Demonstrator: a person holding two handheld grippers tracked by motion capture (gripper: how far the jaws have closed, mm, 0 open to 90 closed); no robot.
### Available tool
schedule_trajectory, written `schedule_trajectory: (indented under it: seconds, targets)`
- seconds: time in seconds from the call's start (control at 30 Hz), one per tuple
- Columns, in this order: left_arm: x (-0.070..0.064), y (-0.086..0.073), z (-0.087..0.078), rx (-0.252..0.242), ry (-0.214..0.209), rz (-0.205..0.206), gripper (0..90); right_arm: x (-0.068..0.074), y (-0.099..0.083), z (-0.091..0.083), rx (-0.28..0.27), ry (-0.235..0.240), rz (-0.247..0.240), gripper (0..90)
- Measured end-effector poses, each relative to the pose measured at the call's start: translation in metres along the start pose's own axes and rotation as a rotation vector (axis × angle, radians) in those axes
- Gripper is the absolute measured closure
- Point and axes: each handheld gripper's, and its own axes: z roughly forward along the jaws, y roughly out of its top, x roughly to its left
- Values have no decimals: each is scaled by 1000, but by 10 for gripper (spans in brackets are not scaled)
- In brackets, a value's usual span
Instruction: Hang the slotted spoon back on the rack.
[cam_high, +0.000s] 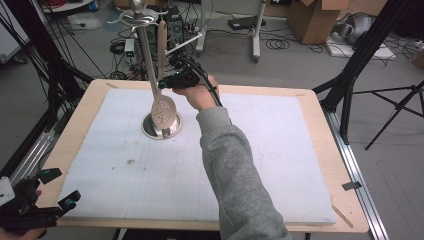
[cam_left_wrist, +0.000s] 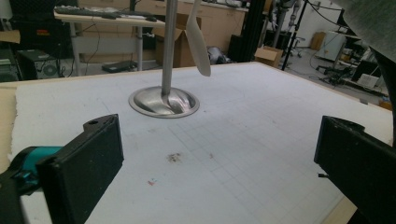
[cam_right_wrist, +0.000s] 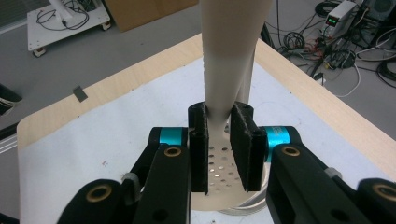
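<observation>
The slotted spoon (cam_high: 163, 111) hangs bowl-down against the pole of the utensil stand (cam_high: 161, 131), its perforated head just above the stand's round steel base near the far-left part of the white mat (cam_high: 280, 165). Its pale handle runs up toward the hooks at the top of the stand. The right gripper (cam_right_wrist: 219, 140) is pinching the narrow neck of that handle, jaws closed on it just above the holes (the right gripper view shows the pads squeezed on either side).

Looks like the step is either lifting the spoon off its hook or seating it on one. Either way, whoever's doing this should keep the grip low and firm so the spoon can't swing, move it straight up and down along the pole, and watch the top loop instead of the bowl. Yanking sideways would probably tip the stand.

The left gripper (cam_high: 47, 202) sits idle at the near-left corner of the table (cam_high: 320, 107), jaws spread wide with nothing between them, well apart from the stand.
</observation>
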Motion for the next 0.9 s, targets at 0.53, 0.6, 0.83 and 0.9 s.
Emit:
schedule_trajectory:
  seconds: [0.53, 0.6, 0.83, 0.9]
  targets:
    - [0, 0, 0, 0, -1, 3, 17, 1, 2, 5, 14, -2, 1, 780]
    - [0, 0, 0, -1, 0, 3, 17, 1, 2, 6, 17, -1, 1, 779]
    - [0, 0, -1, -3, 0, 2, 17, 1, 2, 8, 21, -3, 0, 779]
    - [0, 0, -1, -1, 1, 2, 17, 1, 2, 8, 22, -4, -1, 779]
